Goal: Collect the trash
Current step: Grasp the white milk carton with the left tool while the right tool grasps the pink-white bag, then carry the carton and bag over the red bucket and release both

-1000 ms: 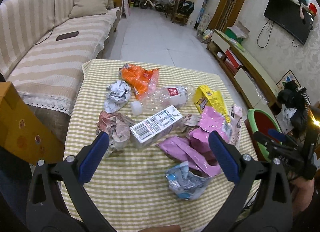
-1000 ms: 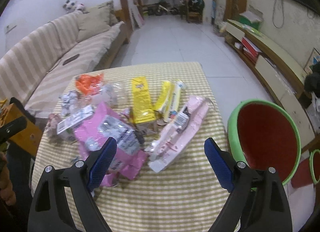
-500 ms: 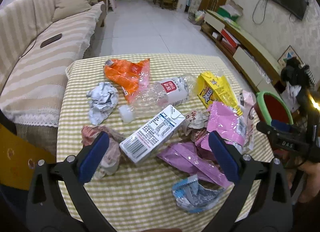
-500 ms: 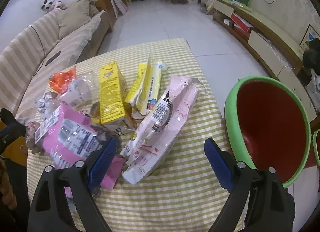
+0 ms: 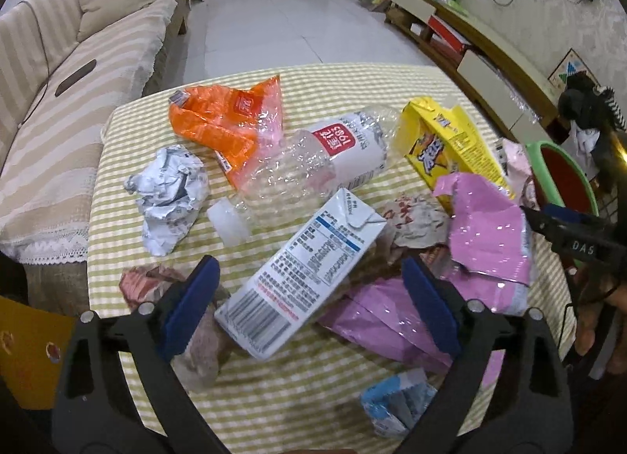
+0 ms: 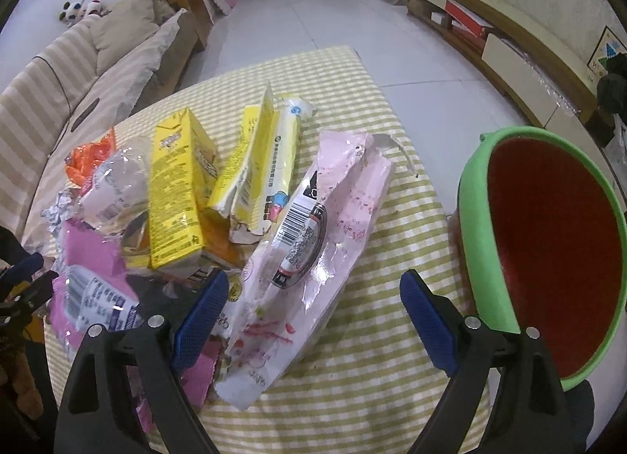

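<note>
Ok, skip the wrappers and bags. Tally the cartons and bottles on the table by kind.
Cartons: 2 (white carton, yellow carton)
Plastic bottles: 1 (clear crushed bottle)
Total: 3

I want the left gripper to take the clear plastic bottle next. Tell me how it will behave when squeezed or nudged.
The bottle looks crumpled and empty, so it is probably very light and will likely buckle further under the left gripper. It lies on its side, so a nudge may roll it. Its smooth plastic could slip; the white cap end seems stiffer.
</note>
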